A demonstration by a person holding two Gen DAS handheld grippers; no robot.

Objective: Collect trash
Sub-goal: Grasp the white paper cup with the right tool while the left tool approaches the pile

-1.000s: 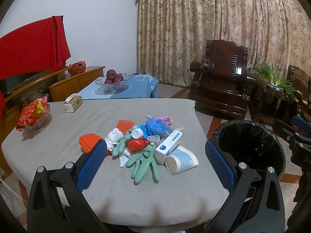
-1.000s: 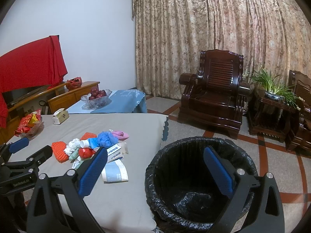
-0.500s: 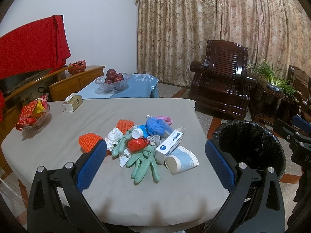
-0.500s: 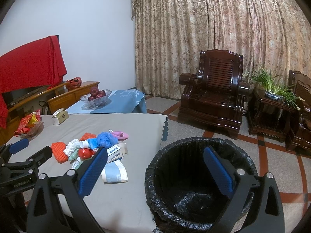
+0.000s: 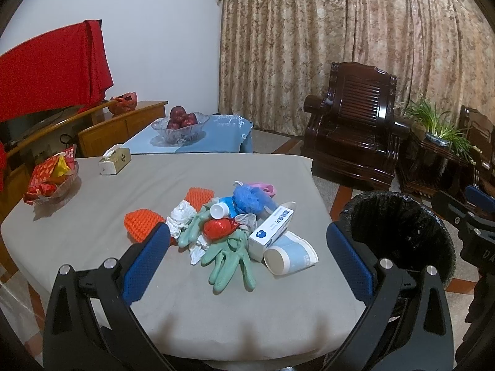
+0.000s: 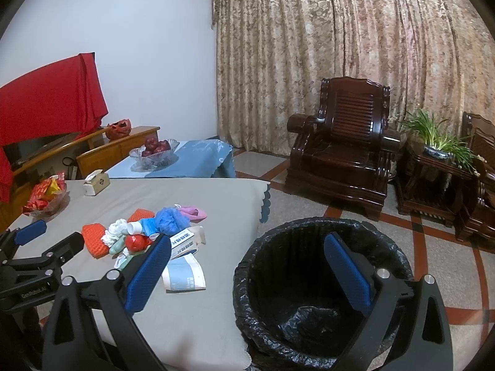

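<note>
Centrally, trash pile (image 5: 235, 225): a loose heap on the middle of a table draped in smooth grey cloth (image 5: 191, 303).
Rubber gloves (image 5: 230, 253): pale green, limp, fingers splayed toward the near edge.
Paper cup (image 5: 290, 255): blue and white, crushed, lying on its side at the heap's right edge, touching a small box (image 5: 272, 230) of white card with blue print.
Sponges (image 5: 143, 224): two orange, dimpled pads at the heap's left and back.
Other pieces: a shiny red foil wrapper (image 5: 218, 228), crumpled white tissue (image 5: 182, 216), a frilly blue mesh puff (image 5: 249, 198), a pink scrap (image 5: 263, 187) behind it.
Trash bin (image 6: 312, 296): round, lined with a wrinkled glossy black bag, standing on the floor just beside the table's right edge.
Left gripper (image 5: 247, 262): released, blue textured pads spread wide, hovering near the table's front edge and framing the heap, holding nothing.
Right gripper (image 6: 247, 272): released and empty, one finger over the table edge, the other over the bin's mouth.
Left view only: the gloves and the cup's open mouth in full.
Right view only: the bin's dark inside and the left gripper's black frame seen from the side.
Beyond: tissue box (image 5: 114, 162), glass dish of red packets (image 5: 51, 179), glass bowl of dark red fruit (image 5: 181, 123), carved dark wooden armchair (image 5: 352, 130), patterned curtain (image 5: 355, 31).
</note>
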